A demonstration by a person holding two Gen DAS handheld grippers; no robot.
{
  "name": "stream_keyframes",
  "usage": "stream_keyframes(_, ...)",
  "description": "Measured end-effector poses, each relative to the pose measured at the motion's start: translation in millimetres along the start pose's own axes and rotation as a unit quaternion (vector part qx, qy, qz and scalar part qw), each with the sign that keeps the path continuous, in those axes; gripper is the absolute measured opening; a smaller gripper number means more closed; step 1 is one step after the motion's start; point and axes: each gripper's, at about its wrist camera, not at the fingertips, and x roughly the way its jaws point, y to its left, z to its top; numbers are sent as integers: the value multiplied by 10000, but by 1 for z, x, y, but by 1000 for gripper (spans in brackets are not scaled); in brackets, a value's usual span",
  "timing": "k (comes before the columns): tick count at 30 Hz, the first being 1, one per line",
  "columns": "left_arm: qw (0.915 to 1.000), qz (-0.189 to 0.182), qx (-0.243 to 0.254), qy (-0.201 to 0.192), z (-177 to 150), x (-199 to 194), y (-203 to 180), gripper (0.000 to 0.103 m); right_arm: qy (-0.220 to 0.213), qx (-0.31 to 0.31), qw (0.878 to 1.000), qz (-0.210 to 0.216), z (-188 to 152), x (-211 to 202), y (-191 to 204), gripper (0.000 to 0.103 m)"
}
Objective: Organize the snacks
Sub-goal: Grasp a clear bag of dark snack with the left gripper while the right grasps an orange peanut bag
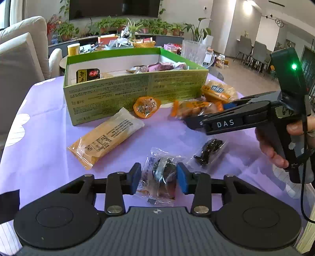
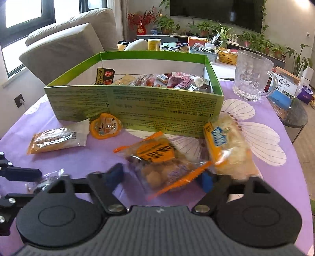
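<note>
Left tool clamps a clear-wrapped dark snack on the purple-clothed desk. Right tool grips an orange-trimmed clear packet; only its view shows the glass mug beside the green cardboard box.

Background: surface has a purple cloth with white flower print, a clear glass mug standing upright near its far right edge. Beige sofa at left; dark TV above a row of potted plants; yellow woven basket beyond.

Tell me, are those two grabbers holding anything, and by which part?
Left fingers clamp a clear-wrapped dark snack across its middle. Right fingers squeeze the orange-edged snack bag across its near end.
</note>
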Motion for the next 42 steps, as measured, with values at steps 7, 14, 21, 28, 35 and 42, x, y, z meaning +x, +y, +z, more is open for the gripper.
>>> stream_keyframes(7,9994,38,-184,-289,8,-17,3,29,-49,61,9995,293,-1,-21,1,45)
stream_keyframes(14,9976,77,-370,-586,15,-34,7,28,-271,-73,9987,424,4,-38,10,44)
stream_keyframes(21,9971,188,-501,-532,15,-33,14,28,-75,-440,9990,92,3,-26,15,87)
stream_keyframes(28,9968,187,-607,-486,16,-28,21,28,-247,-1415,9893,-260,-3,-33,16,92)
stream_keyframes(35,9969,197,-613,-461,16,-28,23,28,137,-554,9984,-64,12,-5,11,99)
stream_keyframes(42,9955,216,-819,-432,21,-20,35,28,63,-171,9995,-242,11,14,29,103)
